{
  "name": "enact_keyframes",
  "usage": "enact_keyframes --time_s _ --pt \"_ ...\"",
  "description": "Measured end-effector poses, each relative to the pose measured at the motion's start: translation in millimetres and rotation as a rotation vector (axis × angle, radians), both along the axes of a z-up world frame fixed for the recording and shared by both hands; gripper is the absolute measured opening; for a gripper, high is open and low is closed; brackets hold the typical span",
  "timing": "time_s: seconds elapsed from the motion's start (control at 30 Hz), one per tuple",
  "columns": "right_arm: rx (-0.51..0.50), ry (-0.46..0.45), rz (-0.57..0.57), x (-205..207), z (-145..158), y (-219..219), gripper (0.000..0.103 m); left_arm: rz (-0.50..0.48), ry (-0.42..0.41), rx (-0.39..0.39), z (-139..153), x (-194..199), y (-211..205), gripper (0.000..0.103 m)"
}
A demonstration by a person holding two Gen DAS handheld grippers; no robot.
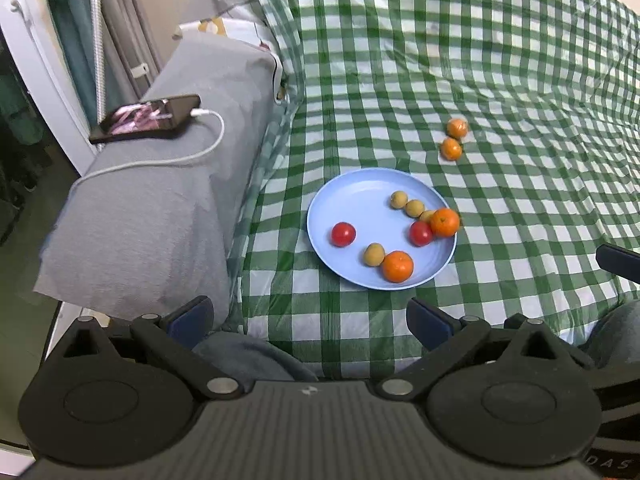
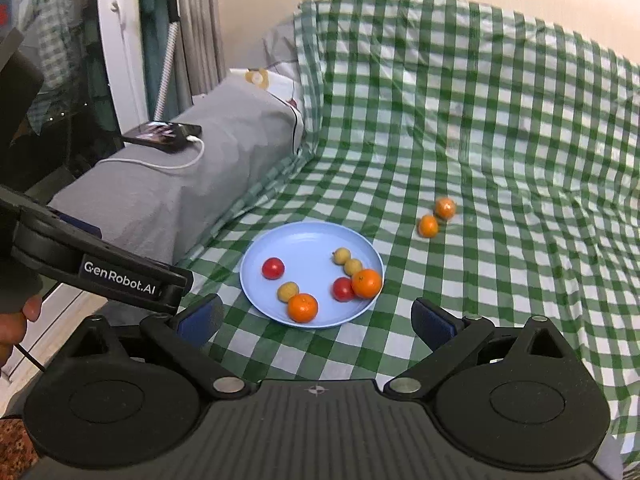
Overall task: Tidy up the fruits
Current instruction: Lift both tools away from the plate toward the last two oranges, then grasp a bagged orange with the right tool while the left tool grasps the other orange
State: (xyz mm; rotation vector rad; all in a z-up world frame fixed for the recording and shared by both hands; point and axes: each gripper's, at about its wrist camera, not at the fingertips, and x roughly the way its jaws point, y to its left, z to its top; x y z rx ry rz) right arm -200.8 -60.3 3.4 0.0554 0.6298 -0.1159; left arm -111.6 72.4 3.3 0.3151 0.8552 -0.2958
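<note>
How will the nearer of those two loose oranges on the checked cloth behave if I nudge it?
The nearer loose orange looks round, so it would probably roll. It touches or nearly touches the other orange, so that one may shift too. The checked cloth is wrinkled and looks soft, which would likely slow the roll.

Soft, even indoor light fills both views, with only faint shadows under the fruit on the blue plate point(image 1: 340, 208). Fisheye bending curves the edges and darkens the corners. The two far oranges point(image 2: 436, 217) look slightly smeared.
</note>
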Motion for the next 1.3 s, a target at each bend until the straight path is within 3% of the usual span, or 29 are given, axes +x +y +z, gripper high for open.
enact_keyframes --time_s 0.57,0.87,1.07,1.3 --pt "0.008 -0.054 -0.006 -19 10 -1 0.100 -0.010 -0.029 0.010 15 -17 -6 0.103" --pt "0.061 -0.031 -0.051 -2 0 -25 0.100 0.015 0.008 0.015 13 10 -13 0.103" --pt "0.024 -0.036 -0.140 40 -16 -81 0.100 0.043 0.038 0.043 3 52 -35 0.103" --pt "0.010 -0.005 -0.277 159 -63 -185 0.100 0.062 0.088 0.048 -15 110 -74 0.103"
